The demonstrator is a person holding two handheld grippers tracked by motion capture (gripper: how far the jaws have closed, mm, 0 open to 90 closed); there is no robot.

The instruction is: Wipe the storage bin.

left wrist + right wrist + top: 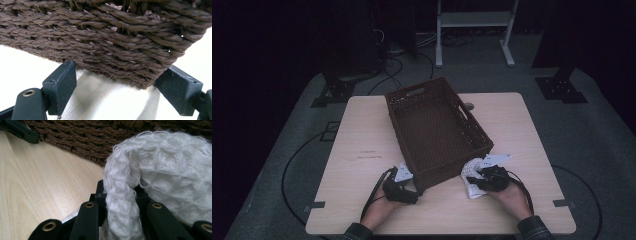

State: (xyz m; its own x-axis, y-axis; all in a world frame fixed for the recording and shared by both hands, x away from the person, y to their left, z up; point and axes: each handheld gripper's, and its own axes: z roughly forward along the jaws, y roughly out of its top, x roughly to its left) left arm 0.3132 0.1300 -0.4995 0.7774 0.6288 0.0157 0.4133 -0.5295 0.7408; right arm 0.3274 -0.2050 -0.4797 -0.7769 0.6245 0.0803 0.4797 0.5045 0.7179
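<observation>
Both grippers work at the table's near edge. Right gripper (120, 195) is clamped on a white knitted cloth (162, 170), just right of the basket (437, 130); left gripper (120, 85), jaws spread, straddles the basket's near corner.

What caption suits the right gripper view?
Right hand-held gripper pinching a white knitted cloth beside a brown woven basket.

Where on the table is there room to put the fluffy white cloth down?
Bare wood lies left of the basket, past the small printed label, and right of it toward the table edge. It is crowded at the basket's near corner, where the left gripper and the right gripper with the white cloth sit.
</observation>
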